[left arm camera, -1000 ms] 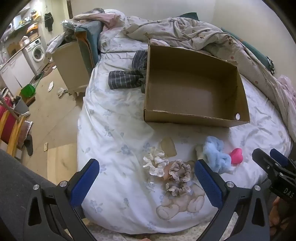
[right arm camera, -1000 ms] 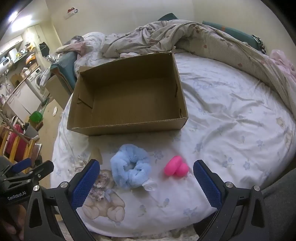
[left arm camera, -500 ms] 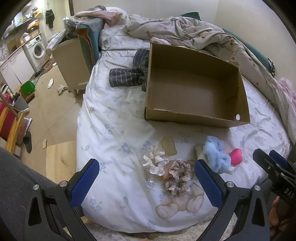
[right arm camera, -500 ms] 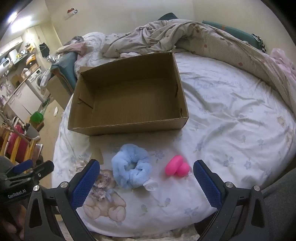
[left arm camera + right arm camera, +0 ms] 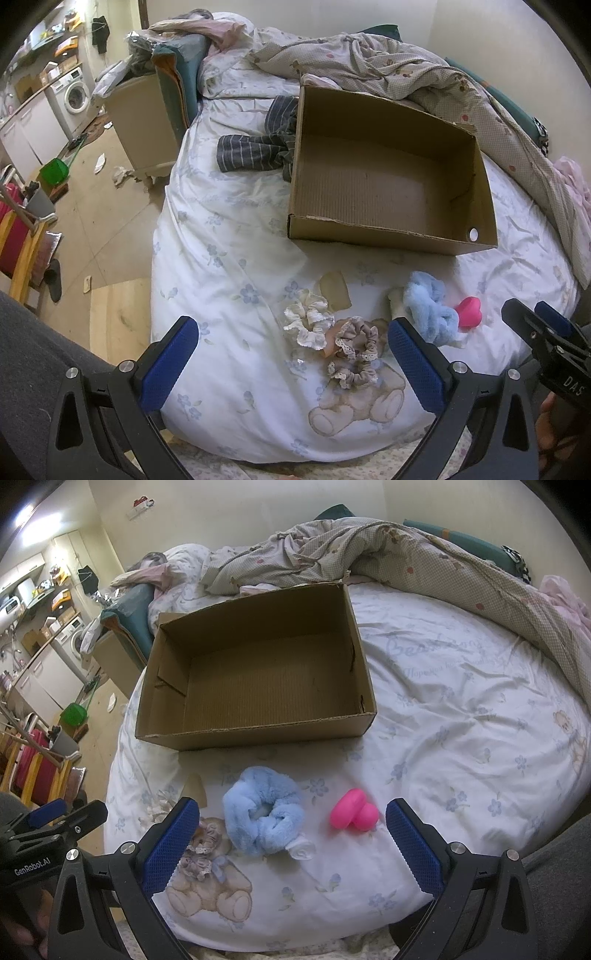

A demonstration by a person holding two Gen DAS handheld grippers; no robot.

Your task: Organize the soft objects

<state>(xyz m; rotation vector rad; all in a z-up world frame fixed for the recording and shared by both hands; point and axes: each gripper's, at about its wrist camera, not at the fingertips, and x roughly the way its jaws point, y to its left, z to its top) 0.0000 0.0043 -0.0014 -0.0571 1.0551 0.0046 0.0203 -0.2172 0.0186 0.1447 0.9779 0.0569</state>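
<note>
Blue scrunchie [image 5: 264, 818] lies between the wide-spread right gripper [image 5: 291, 842] fingers.

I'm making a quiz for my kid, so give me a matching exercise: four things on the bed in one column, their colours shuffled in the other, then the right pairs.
Things:
1. fluffy scrunchie
2. cardboard box
3. rounded soft toy
4. lace-edged scrunchie

Colours:
A. pink
B. cream
C. light blue
D. brown

Pairs: 1-C, 2-D, 3-A, 4-B
</note>
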